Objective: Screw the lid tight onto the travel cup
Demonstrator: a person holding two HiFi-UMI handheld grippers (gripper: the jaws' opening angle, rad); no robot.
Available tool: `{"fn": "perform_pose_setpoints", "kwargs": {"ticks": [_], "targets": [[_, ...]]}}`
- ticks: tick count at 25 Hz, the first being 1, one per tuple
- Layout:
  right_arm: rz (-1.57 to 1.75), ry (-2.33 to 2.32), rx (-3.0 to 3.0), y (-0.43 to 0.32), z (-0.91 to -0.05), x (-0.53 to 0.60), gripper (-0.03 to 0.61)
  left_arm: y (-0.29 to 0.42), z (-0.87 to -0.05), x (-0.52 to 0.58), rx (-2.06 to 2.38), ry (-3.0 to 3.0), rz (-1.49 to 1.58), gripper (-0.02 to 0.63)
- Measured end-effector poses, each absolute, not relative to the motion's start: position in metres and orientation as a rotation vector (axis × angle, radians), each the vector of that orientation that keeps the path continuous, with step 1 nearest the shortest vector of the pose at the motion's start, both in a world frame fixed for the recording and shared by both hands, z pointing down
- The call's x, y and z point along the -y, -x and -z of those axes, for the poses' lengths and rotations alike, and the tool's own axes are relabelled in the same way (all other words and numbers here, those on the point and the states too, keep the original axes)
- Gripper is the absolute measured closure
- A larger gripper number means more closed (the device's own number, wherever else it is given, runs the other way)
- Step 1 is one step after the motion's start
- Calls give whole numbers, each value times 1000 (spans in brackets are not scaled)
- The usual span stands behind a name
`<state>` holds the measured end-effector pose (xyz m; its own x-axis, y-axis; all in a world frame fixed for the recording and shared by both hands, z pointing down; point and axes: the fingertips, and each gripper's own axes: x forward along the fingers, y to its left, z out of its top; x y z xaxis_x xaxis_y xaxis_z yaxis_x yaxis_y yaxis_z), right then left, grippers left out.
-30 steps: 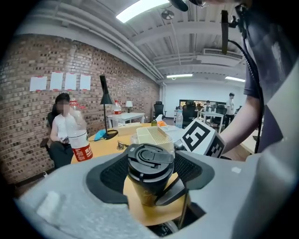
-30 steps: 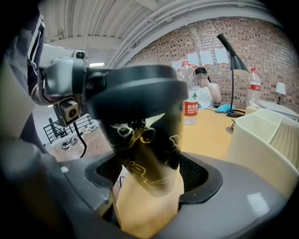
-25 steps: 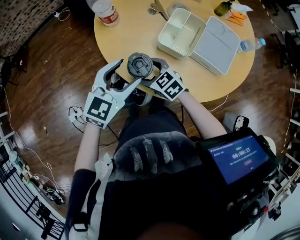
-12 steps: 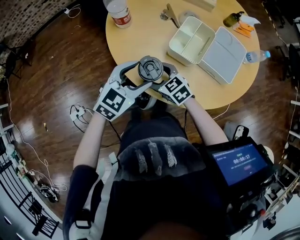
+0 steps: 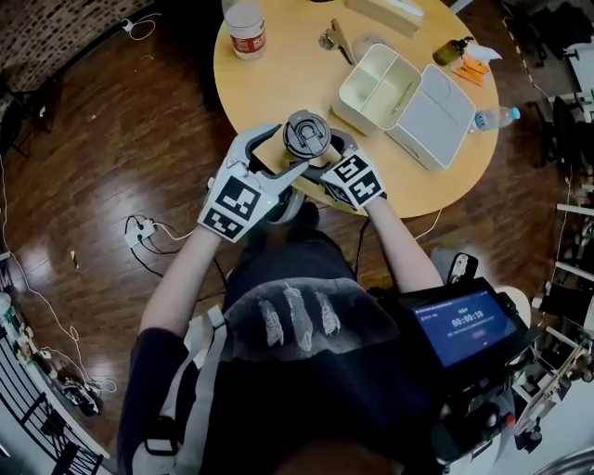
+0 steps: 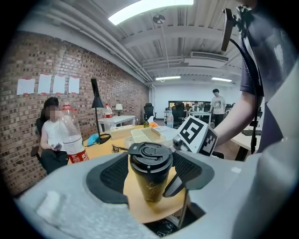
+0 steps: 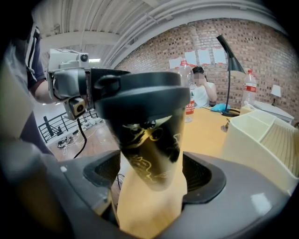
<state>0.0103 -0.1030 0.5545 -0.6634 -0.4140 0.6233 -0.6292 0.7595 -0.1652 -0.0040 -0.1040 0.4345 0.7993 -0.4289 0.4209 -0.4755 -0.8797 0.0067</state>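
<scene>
A dark travel cup with gold drawing and a black lid is held over the near edge of the round wooden table. My left gripper reaches in from the left. Its two black pads sit against the lid's sides, shut on it. From the right, my right gripper is shut on the cup's body below the lid. In the right gripper view the cup leans slightly between the pads. The cup's base is hidden in the head view.
On the table stand a water bottle, an open cream lunch box with its grey lid beside it, and a small bottle. Cables lie on the wood floor at left. A seated person is beyond the table.
The head view has shifted, so table and cup sit further right in the picture. Both grippers keep the same hold on the cup and lid.
</scene>
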Motion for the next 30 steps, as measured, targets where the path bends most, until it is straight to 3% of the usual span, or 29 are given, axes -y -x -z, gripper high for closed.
{"fn": "perform_pose_setpoints", "kwargs": {"ticks": [11,15,16,18,19,30], "targets": [[-512,-1121,2171,-42,-530,39,167,130,-380,73,893,-2915,-373,296],[-542,-1321,2218,-28,-484,24,301,148,-379,65,879,-2910,-311,304],[-542,-1356,2239,-25,-471,19,382,146,-376,61,858,-2928,-311,331],[-528,-1371,2285,-17,-450,7,532,138,-369,46,802,-2981,-319,610],[-519,-1355,2312,-12,-440,1,572,133,-364,38,768,-3000,-317,614],[-388,-1184,2645,3,-361,-59,572,98,-333,-31,820,-2969,-322,612]]}}
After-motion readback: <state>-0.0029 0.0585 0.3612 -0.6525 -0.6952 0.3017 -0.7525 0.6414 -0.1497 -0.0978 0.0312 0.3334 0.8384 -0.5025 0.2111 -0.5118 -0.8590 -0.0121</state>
